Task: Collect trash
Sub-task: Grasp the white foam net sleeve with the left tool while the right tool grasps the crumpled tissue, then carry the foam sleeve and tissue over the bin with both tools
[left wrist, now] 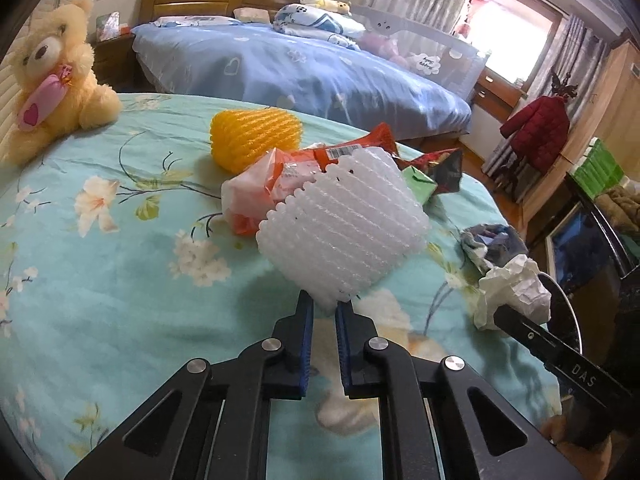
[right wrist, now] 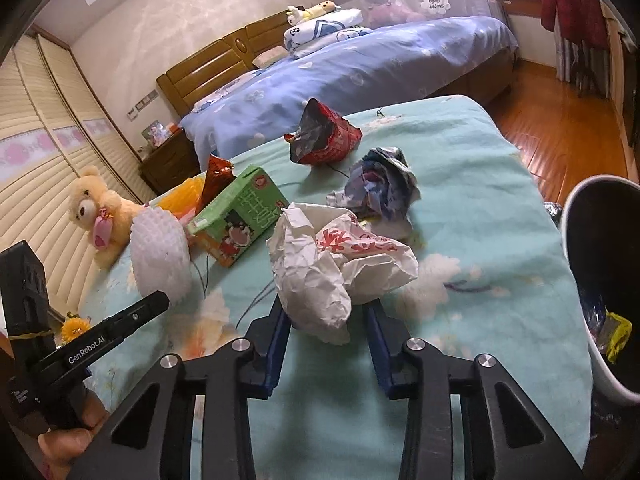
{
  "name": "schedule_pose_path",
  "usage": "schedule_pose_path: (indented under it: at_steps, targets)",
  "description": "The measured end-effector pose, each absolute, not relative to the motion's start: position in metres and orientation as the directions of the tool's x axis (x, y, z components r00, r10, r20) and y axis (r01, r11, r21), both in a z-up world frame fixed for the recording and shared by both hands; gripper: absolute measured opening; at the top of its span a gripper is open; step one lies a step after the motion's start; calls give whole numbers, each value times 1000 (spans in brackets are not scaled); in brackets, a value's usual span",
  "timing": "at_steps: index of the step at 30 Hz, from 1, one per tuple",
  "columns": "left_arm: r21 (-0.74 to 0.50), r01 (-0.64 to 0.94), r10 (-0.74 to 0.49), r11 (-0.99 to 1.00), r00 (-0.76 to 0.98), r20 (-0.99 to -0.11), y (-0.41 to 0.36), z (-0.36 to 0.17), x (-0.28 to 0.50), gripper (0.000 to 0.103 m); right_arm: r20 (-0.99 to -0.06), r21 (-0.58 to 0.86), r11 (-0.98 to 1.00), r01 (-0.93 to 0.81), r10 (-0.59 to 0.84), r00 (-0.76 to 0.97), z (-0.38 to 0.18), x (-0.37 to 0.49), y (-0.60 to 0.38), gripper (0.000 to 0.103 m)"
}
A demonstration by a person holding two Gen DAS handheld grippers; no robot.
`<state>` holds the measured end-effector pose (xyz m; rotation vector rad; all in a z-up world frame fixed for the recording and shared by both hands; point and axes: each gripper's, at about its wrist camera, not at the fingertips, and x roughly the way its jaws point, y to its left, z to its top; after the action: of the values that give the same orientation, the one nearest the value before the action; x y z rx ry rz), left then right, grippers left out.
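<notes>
My left gripper (left wrist: 325, 305) is shut on a white foam fruit net (left wrist: 344, 228) and holds it above the turquoise floral bed cover (left wrist: 120, 288); the net also shows in the right wrist view (right wrist: 160, 248). My right gripper (right wrist: 328, 312) is shut on a crumpled white paper wrapper (right wrist: 328, 268), also seen in the left wrist view (left wrist: 516, 288). On the cover lie a yellow foam net (left wrist: 252, 140), orange snack wrappers (left wrist: 304, 168), a green drink carton (right wrist: 240, 216), a red snack bag (right wrist: 324, 136) and a crumpled blue-white wrapper (right wrist: 380, 188).
A dark bin with a white rim (right wrist: 600, 280) stands at the right edge of the bed with some trash inside. A yellow teddy bear (left wrist: 56, 76) sits at the far left. A blue bed (left wrist: 304, 68) lies behind, wooden floor (right wrist: 560, 136) to the right.
</notes>
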<state>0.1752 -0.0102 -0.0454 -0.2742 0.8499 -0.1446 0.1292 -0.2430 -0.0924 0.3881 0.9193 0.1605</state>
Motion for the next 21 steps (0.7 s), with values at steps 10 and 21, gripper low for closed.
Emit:
schedule_pose_path:
  at_steps: [10,21]
  targets:
    - [-295,97,-288,951,632,-720,-37,-42,147,9,-731,405,912,57,286,619,-83,102,-265,37]
    - [-285,209,-353,935,598,-719,-85,-38,154,9,-729,400,907,133,227,646,-77,77,-307,37]
